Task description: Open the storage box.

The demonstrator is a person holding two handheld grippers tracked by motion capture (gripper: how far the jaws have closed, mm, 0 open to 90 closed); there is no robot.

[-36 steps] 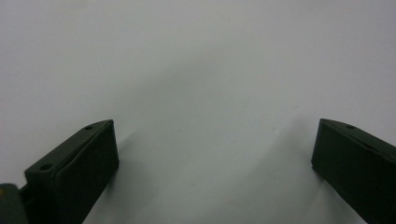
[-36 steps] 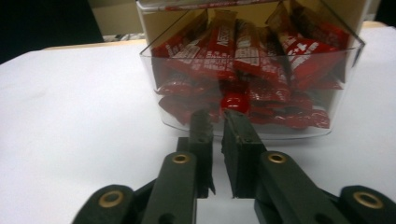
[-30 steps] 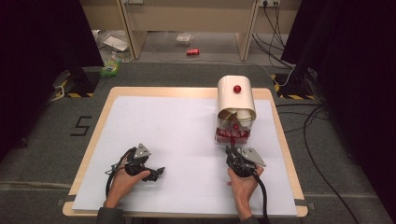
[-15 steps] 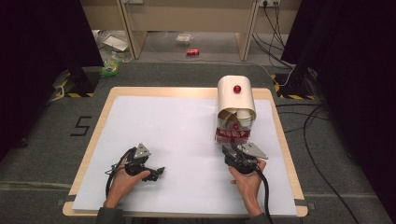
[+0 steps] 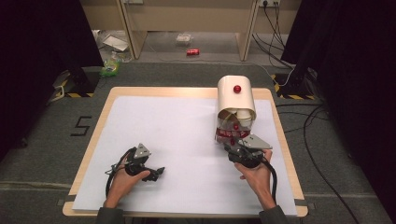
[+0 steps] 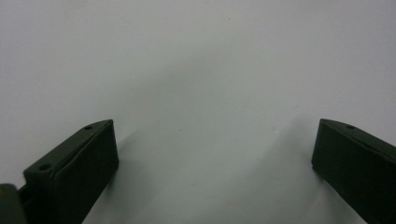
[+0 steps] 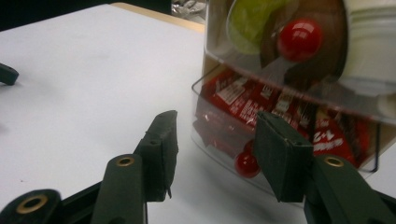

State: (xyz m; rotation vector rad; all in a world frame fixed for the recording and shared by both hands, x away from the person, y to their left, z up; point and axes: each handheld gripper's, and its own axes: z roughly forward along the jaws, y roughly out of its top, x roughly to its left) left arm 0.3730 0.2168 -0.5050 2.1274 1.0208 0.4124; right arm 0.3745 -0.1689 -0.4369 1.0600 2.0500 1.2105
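A cream bin-like container (image 5: 235, 100) with a red knob (image 5: 237, 88) lies on its side at the table's right. Its clear front door (image 5: 229, 132) faces me, with red packets (image 7: 243, 93), white cups (image 7: 373, 46) and a red ball (image 7: 299, 38) behind it. A small red knob (image 7: 246, 164) sits low on the clear door (image 7: 280, 116). My right gripper (image 5: 232, 148) (image 7: 217, 126) is open, its jaws just short of that door, either side of the low knob. My left gripper (image 5: 158, 172) (image 6: 215, 140) rests open on the white sheet, nothing between its jaws.
The white sheet (image 5: 177, 135) covers a wooden table (image 5: 100, 116). On the floor beyond lie litter (image 5: 110, 67), a red can (image 5: 192, 52) and cables (image 5: 317, 121). Dark curtains stand at both sides.
The right gripper has crept slightly forward toward the container's clear door. The left gripper has stayed put.
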